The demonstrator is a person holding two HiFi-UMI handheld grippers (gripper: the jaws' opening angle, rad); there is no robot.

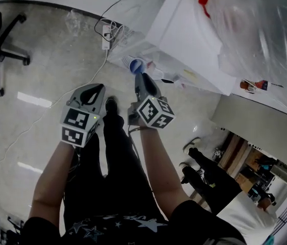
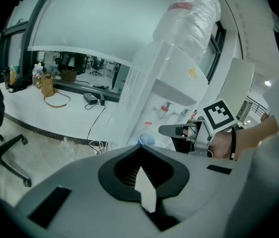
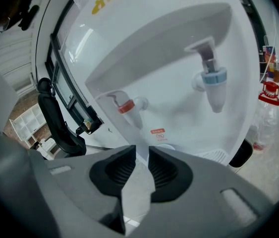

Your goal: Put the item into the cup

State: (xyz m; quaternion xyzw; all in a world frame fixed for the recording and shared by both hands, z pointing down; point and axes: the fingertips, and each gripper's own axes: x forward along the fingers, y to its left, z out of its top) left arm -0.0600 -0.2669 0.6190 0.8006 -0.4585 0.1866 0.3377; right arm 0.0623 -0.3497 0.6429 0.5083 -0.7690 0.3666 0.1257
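Note:
A small paper cup (image 1: 135,65), white with blue, sits at the tip of my right gripper (image 1: 138,76), just in front of the white water dispenser (image 1: 184,32). In the right gripper view the jaws of the right gripper (image 3: 141,153) stand slightly apart, pinching a thin white cup wall (image 3: 140,157) below the red tap (image 3: 126,106); the blue tap (image 3: 213,81) is further right. My left gripper (image 1: 100,88) hangs beside it over the floor. Its jaws (image 2: 140,151) meet at the tips with nothing between them. From there I see the cup (image 2: 146,140) and right gripper (image 2: 165,130).
A large clear water bottle (image 1: 255,24) tops the dispenser. A power strip (image 1: 106,37) with cables lies on the floor by the wall. An office chair base (image 1: 3,50) stands at the far left. The drip tray (image 3: 221,155) sits below the taps.

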